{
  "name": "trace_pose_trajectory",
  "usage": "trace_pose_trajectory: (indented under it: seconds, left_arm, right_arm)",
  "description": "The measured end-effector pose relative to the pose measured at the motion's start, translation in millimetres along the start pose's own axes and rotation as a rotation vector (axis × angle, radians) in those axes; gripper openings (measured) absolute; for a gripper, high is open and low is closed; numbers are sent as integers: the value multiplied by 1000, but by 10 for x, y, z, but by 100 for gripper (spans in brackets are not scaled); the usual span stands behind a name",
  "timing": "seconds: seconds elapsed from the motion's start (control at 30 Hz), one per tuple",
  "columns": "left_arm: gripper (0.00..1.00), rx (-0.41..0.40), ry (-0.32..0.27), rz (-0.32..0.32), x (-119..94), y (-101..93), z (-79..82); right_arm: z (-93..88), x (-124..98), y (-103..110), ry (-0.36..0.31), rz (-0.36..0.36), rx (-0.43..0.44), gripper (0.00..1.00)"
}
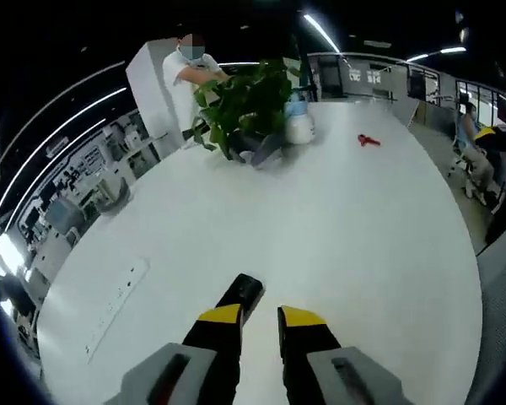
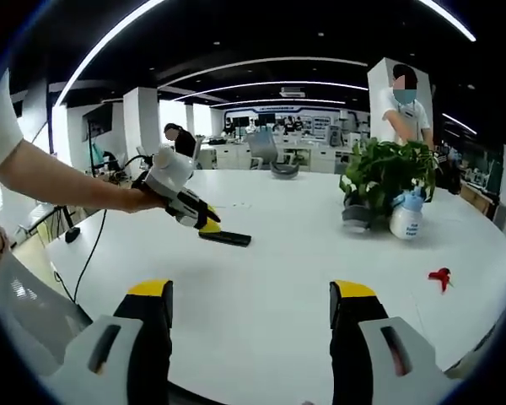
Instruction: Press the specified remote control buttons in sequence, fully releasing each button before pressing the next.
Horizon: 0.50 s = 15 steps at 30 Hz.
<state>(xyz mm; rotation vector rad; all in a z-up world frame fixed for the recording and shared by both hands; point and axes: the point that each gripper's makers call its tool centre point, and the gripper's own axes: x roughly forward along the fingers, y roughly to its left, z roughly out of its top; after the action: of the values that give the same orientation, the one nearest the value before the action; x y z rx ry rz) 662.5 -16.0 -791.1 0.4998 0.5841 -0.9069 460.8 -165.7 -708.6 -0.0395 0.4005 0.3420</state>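
Across the white table (image 2: 320, 261) we see a potted plant (image 2: 386, 173), with a spray bottle (image 2: 405, 215) just beside it. Well apart from the plant lies the black remote (image 2: 224, 238); our left gripper (image 2: 204, 223) meets its end, jaws nearly together. Our right gripper (image 2: 251, 308) hovers, jaws wide apart.

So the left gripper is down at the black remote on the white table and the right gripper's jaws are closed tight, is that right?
Not quite. The right gripper has its jaws spread wide apart over the white table, as the right gripper view shows. The rest holds: the left gripper is down at the black remote.
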Motion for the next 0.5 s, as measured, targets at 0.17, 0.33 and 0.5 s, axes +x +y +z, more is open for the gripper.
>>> trace_pose_trajectory:
  seconds: [0.17,0.33,0.5]
  left_arm:
    - [22,-90,-71,2,-338,-113,-25]
    - [26,-147,-147,19,-685,-281,-11]
    - [31,-126,-204,32,-1048,-543,-30]
  right_arm:
    - [44,-19,-22,-25,-6,15,79]
    - [92,-33,33,-48,10,-5,79]
    - [135,-54,50,-71,19,-6,79]
